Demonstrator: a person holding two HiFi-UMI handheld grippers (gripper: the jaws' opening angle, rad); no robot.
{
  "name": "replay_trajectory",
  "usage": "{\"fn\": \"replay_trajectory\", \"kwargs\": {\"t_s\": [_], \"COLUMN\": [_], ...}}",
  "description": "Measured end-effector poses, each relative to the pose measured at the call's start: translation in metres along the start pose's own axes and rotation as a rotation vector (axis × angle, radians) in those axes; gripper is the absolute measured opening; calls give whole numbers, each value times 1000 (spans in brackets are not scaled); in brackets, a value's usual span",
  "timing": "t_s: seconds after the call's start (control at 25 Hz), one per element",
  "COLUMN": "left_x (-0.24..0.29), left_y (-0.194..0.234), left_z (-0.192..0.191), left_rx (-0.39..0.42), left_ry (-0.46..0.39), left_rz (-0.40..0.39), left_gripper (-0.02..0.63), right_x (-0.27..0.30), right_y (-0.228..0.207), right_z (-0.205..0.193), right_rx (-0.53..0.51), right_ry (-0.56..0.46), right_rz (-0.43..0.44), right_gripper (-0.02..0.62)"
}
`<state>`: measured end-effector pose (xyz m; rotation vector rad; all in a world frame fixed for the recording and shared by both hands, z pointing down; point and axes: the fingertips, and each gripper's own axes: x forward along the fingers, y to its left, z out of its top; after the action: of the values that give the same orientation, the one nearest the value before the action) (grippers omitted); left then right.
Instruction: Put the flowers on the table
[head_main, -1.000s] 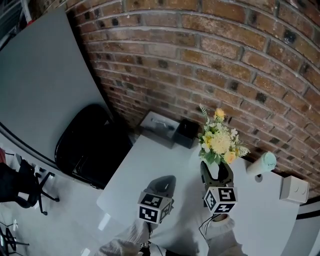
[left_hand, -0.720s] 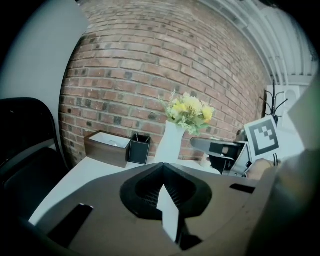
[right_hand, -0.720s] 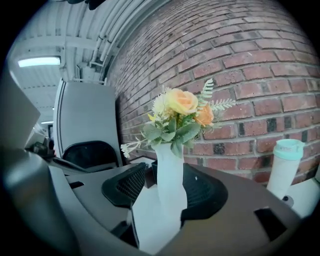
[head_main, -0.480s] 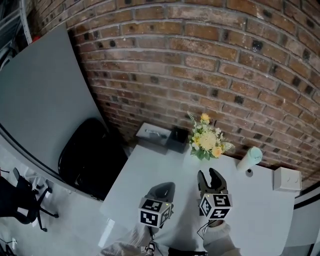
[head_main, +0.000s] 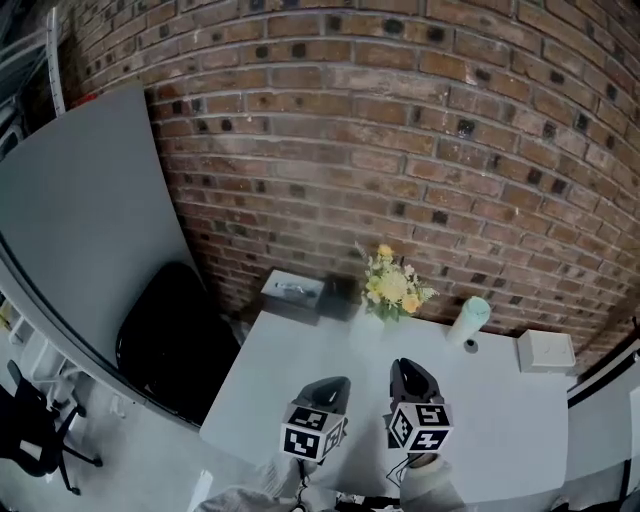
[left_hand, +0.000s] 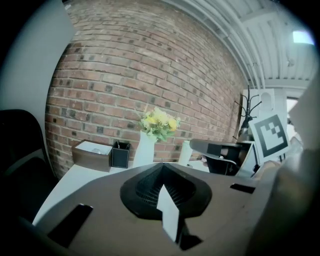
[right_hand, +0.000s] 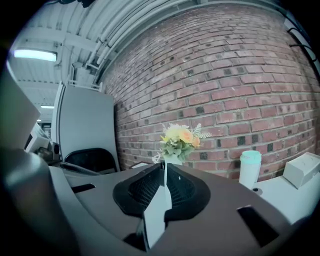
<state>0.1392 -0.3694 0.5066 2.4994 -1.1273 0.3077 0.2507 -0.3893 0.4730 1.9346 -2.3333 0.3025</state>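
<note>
Head view is showing the flowers (head_main: 392, 289) standing on the bench (head_main: 500, 400) against the brick wall (head_main: 400, 150). The left gripper (head_main: 337, 383) is hovering with jaws together, while the right gripper (head_main: 406, 366) jaws have just been closing on nothing.

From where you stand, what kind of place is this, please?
Probably an office or a studio corner: a white table stands against a bare brick wall, with a black chair beside it, and a pen holder and a tissue box sit on the table.

We are wearing pale sleeves (head_main: 432, 490); our dark left gripper (head_main: 333, 385) and right gripper (head_main: 408, 368) are carrying black-and-white marker cubes (head_main: 418, 427).
</note>
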Motion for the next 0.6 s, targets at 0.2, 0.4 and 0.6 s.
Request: {"fn": "replay_trajectory", "kwargs": {"t_s": [0.2,0.4,0.6], "left_x": [-27,-58,-91], "left_y": [-11,-22,-24], "left_z": [9,3,-17], "left_rx": [24,51,60], "left_ry": [-37,-51,-35], "left_rz": [-45,-95,-116], "left_gripper": [6,6,6], "right_x": [-34,-78,-118], "right_y": [31,45,61], "right_z": [5,-4,-17], "right_rx": [-30,-4,25], "right_ry": [1,0,1], "right_rz": [8,-46,-105], "right_gripper": [40,34,32]}}
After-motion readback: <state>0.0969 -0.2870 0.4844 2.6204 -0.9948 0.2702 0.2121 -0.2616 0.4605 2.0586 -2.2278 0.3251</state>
